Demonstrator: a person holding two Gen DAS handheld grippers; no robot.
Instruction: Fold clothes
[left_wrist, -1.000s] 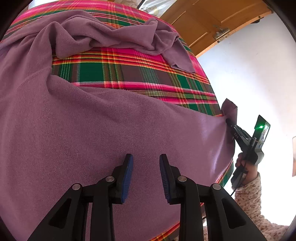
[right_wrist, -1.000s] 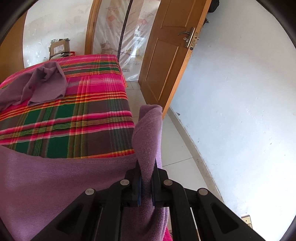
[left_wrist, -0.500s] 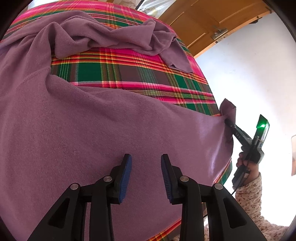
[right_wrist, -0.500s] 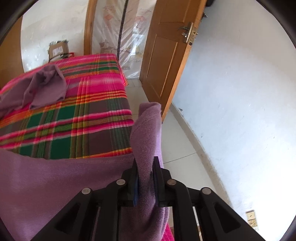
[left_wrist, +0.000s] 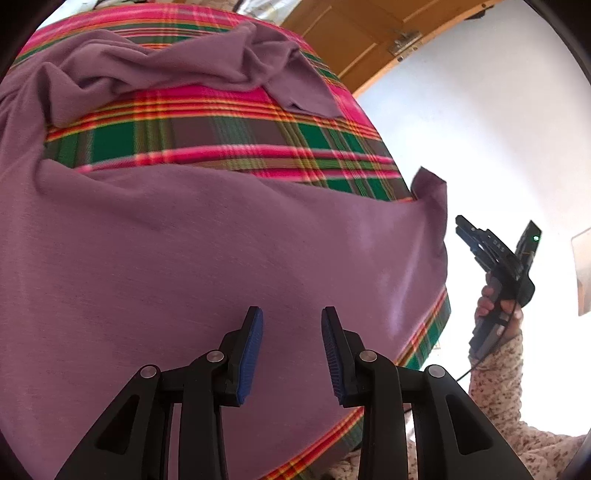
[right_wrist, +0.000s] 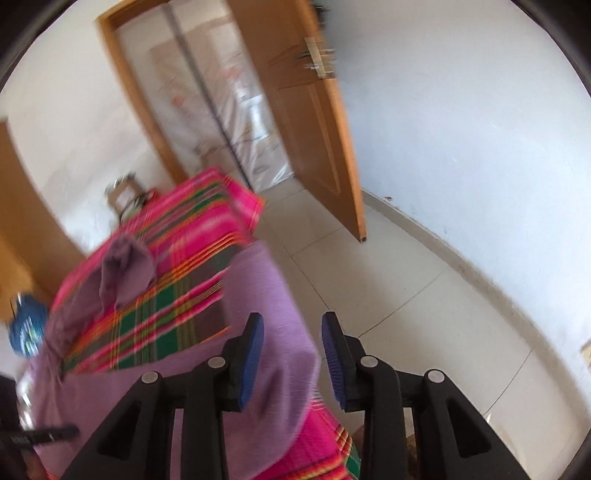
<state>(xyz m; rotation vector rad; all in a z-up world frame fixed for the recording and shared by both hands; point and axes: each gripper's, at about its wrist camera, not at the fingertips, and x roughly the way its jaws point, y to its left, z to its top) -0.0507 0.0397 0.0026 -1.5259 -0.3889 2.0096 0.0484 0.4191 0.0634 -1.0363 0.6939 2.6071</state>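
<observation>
Left claw: blue pads set apart, nothing between them, hovering over the near part of the purple garment. Right claw: likewise parted and holding nothing, just off the garment's corner at the bed edge; in the left view it sits apart from the cloth. Garment lies spread across the plaid bedcover, its far portion bunched. Beyond: tiled floor, wooden door. Right view motion-blurred.
</observation>
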